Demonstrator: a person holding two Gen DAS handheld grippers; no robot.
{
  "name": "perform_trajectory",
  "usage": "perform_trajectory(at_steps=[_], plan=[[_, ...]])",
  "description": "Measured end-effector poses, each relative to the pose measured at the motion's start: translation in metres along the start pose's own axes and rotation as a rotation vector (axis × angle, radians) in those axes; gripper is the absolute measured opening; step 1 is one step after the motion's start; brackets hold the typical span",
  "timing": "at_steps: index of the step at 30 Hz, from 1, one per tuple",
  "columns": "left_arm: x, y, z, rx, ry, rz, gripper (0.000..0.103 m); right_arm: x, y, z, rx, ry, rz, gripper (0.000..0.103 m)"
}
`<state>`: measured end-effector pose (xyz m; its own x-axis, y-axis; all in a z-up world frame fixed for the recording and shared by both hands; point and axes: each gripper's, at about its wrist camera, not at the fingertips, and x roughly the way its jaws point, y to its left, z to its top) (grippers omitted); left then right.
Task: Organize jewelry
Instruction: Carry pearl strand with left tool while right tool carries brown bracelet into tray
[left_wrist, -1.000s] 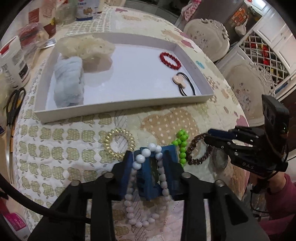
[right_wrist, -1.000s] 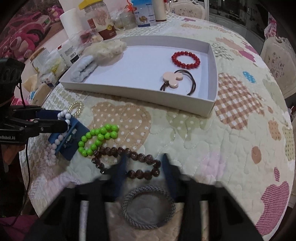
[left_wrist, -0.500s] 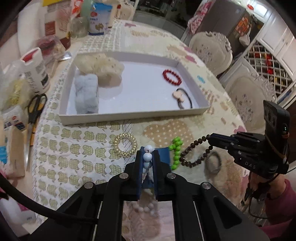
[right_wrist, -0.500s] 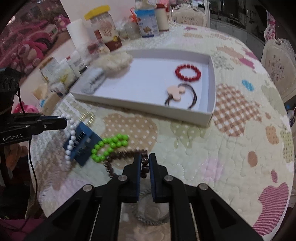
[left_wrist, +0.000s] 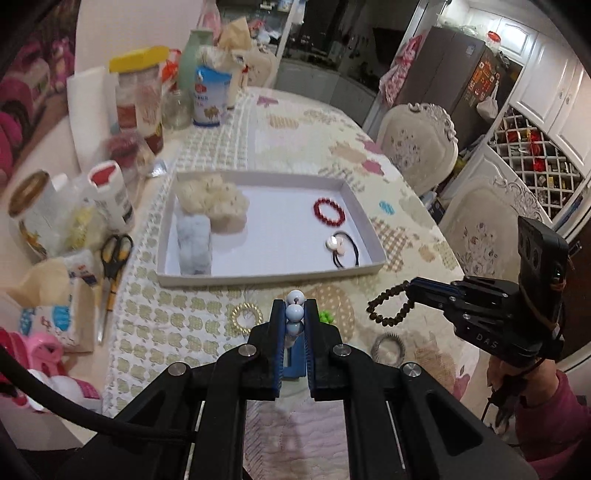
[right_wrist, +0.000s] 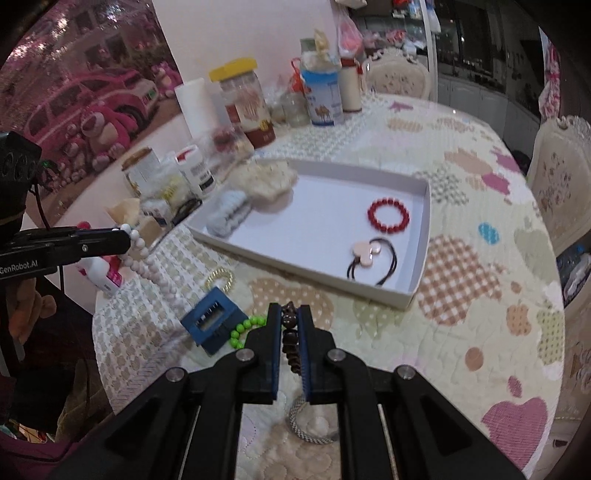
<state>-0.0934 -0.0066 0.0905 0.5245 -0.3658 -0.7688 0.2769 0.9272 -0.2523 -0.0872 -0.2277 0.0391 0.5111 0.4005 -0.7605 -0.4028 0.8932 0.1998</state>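
The left tongs are clamped shut on a white bead necklace, whose beads stand between the blue pads while the rest hangs free above the desk. The right tongs are closed on a brown bead bracelet, lifted clear of the quilted cloth and dangling as a loop. Just below and in front of the tongs, short of the white tray, lie one blue comb-like block, one green bead bracelet, one gold coil ring and one grey woven bangle; all four rest on the desk, apart from either grip. Nothing stands between the tongs and the tray. Inside the tray are four things: a red bead bracelet and a hair tie with a pink charm toward its right side, a pale blue scrunchie and a cream fluffy scrunchie at its left end, touching each other. Left of the tray lies one pair of scissors, with jars, bottles and packets crowded beyond it. Two ornate chairs stand to the right of the tray, past the desk's edge.
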Motion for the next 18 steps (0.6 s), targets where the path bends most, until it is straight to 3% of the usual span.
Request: perform_trajectory(at_steps=[18], plan=[[-0.009,-0.036,0.032,0.047,-0.097,0.102,0.0,-0.049,0.003,0.037,-0.06,-0.114,0.004,0.009]])
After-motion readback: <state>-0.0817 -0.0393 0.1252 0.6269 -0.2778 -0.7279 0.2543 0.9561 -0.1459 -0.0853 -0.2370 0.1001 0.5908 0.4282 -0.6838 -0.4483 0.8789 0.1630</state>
